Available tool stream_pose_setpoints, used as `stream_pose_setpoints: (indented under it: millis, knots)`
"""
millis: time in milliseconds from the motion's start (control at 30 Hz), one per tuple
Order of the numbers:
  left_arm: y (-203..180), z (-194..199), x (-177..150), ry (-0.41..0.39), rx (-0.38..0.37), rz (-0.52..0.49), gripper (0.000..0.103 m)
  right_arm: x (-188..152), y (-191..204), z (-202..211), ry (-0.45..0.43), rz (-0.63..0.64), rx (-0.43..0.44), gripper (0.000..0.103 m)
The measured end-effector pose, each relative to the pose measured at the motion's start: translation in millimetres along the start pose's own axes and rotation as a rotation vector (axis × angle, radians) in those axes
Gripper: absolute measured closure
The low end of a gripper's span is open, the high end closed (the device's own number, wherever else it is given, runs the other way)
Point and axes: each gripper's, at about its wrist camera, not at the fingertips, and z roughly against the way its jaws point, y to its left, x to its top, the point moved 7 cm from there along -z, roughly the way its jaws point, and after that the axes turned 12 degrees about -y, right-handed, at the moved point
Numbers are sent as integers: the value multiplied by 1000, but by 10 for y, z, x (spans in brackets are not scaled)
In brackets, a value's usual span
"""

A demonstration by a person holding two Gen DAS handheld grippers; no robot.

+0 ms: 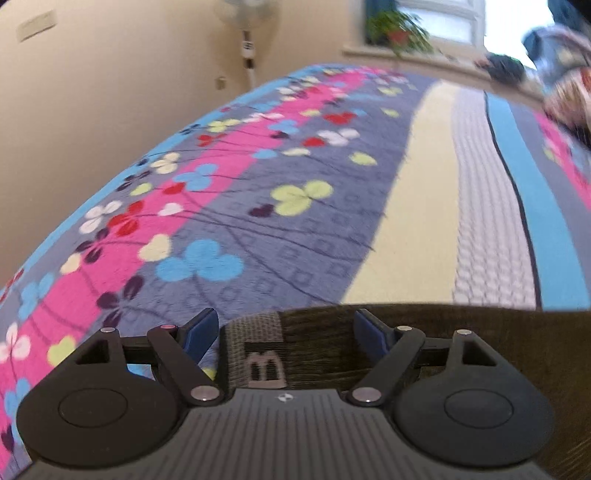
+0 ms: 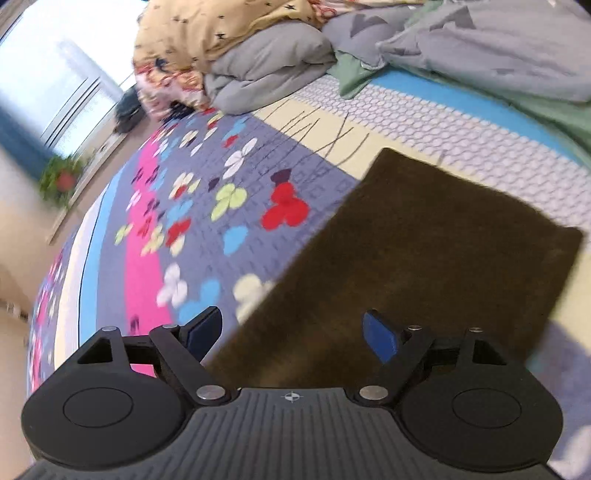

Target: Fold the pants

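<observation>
The dark brown pants (image 2: 424, 258) lie flat as a folded rectangle on the flowered bedspread (image 2: 207, 206) in the right wrist view. My right gripper (image 2: 293, 334) hangs open just over their near left edge, with nothing pinched between its blue pads. In the left wrist view the pants (image 1: 424, 339) fill the lower right, and their grey ribbed waistband with a label (image 1: 258, 347) lies between the fingers. My left gripper (image 1: 284, 332) stands open above that waistband, and its pads (image 1: 201, 332) do not press on the cloth.
Piled quilts and pillows (image 2: 280, 48) lie at the head of the bed. A standing fan (image 1: 249, 44) stands beyond the bed's far edge, and a potted plant (image 1: 399, 29) sits on the windowsill. The bedspread (image 1: 258, 177) stretches away ahead of the left gripper.
</observation>
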Motion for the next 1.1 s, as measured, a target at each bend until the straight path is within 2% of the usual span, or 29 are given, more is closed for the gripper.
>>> stream_pose_setpoints:
  millis: [167,267,333,367,400,433,467,500,533,633,733,800,900,1000,1067,1100]
  knots:
    - [-155,-180,-102,-4,19,-111,16,-138,148,-564,-13,-35,-131,14]
    - [-184,-273,-157,-28,23,-107,22,-295,232,-823,-9,12,-163,12]
    - [-231,-277,-166,-47,7,-106,39,-350,275,-918,-41,76,-196,9]
    - [-257,-258,-163,-61,8,-116,52,-384,299,-940,-54,129,-217,12]
    - [-314,-236,-161,-74,-28,-139,100,-434,331,-928,-73,209,-264,27]
    - [-365,-218,-172,-56,-64,-151,100,-470,331,-890,-87,285,-318,57]
    - [-368,-185,-163,-64,-55,-153,100,-486,348,-849,-101,335,-309,68]
    - [-360,-161,-159,-60,-61,-149,101,-472,331,-804,-96,329,-279,86]
    - [-334,-132,-153,-59,-70,-135,101,-431,281,-744,-83,292,-261,95]
    - [-227,73,-104,-79,-115,-92,102,-256,202,-453,-68,221,-188,96]
    - [-87,409,-33,-107,-161,-54,103,-75,197,100,-66,206,-81,96]
    - [62,673,-17,-117,-145,-32,103,69,169,643,-72,181,15,96]
    - [421,1042,-130,-106,-141,60,103,178,-25,1573,-67,122,149,96]
    - [728,1381,-421,-65,-159,157,103,36,-430,2408,-47,91,220,96]
    - [792,1556,-608,-1,-206,233,100,-220,-770,2829,-21,114,201,96]
    - [787,1657,-658,14,-235,271,90,-394,-1010,3034,-1,82,190,96]
